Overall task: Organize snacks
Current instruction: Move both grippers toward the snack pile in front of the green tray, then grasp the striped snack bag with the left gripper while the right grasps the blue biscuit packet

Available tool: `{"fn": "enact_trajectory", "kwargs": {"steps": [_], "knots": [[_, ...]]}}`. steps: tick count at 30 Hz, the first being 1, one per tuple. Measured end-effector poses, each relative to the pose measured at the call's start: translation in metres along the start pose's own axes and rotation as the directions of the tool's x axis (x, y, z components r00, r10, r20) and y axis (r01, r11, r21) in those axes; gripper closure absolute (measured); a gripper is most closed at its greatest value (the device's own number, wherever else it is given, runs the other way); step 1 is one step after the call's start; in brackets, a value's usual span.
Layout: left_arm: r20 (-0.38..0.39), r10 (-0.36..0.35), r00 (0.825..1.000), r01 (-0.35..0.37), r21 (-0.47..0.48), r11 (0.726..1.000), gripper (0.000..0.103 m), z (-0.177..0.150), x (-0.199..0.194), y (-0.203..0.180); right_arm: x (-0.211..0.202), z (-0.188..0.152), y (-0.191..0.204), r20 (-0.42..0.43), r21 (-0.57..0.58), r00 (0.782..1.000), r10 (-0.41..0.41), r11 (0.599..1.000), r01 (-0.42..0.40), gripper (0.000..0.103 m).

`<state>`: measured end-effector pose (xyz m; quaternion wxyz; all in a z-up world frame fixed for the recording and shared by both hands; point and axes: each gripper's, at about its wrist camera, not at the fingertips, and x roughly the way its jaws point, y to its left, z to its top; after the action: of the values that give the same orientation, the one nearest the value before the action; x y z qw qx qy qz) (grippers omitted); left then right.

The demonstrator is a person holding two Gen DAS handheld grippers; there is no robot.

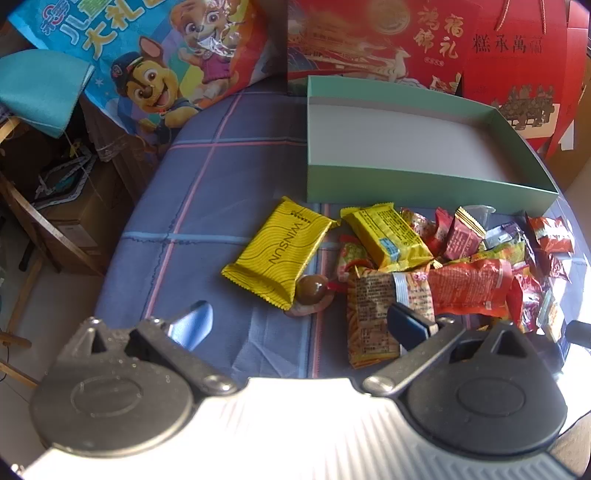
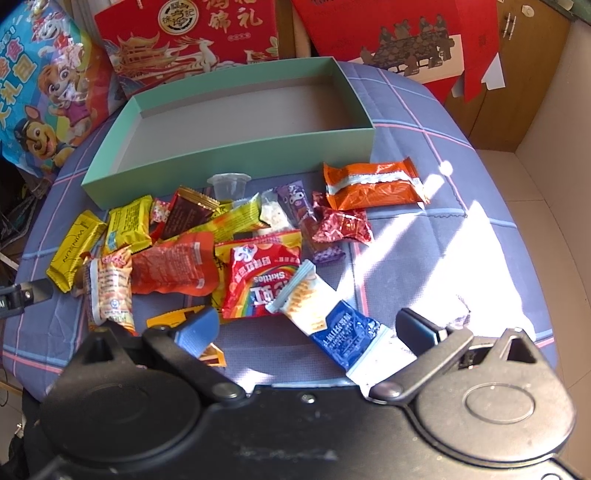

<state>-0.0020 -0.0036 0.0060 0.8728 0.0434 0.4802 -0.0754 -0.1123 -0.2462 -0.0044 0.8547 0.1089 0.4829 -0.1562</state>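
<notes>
A pile of wrapped snacks lies on a blue checked cloth in front of an empty mint-green box. In the left wrist view my left gripper is open and empty, low over the cloth near a yellow WINSUN pack, a brown round candy and an orange printed pack. In the right wrist view my right gripper is open and empty, its fingers on either side of a blue-and-white cracker pack, beside a red Skittles bag.
Red gift boxes and a cartoon-dog bag stand behind the green box. An orange pack and a small clear cup lie near the box. The cloth's edge drops to clutter on the left.
</notes>
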Motion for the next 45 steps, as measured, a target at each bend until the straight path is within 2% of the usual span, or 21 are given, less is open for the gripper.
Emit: {"fn": "enact_trajectory", "kwargs": {"steps": [18, 32, 41, 45], "knots": [[0.002, -0.030, 1.000, 0.030, 0.068, 0.997, 0.000, -0.004, 0.006, -0.020, 0.004, -0.007, -0.011, -0.009, 0.033, 1.000, -0.002, 0.999, 0.003, 0.000], [-0.039, -0.066, 0.997, 0.069, 0.098, 0.993, 0.000, -0.007, 0.023, -0.035, 0.012, -0.008, -0.019, -0.027, 0.055, 1.000, 0.000, 0.998, 0.001, 0.000], [-0.065, -0.086, 0.994, 0.093, 0.114, 0.989, 0.000, -0.009, 0.035, -0.048, 0.016, -0.011, -0.039, -0.033, 0.110, 0.999, -0.020, 0.994, 0.023, 0.000], [-0.056, -0.078, 0.995, 0.085, 0.126, 0.988, 0.000, -0.009, 0.040, -0.052, 0.020, -0.012, -0.040, -0.042, 0.118, 0.999, -0.009, 0.993, 0.014, 0.000]]}}
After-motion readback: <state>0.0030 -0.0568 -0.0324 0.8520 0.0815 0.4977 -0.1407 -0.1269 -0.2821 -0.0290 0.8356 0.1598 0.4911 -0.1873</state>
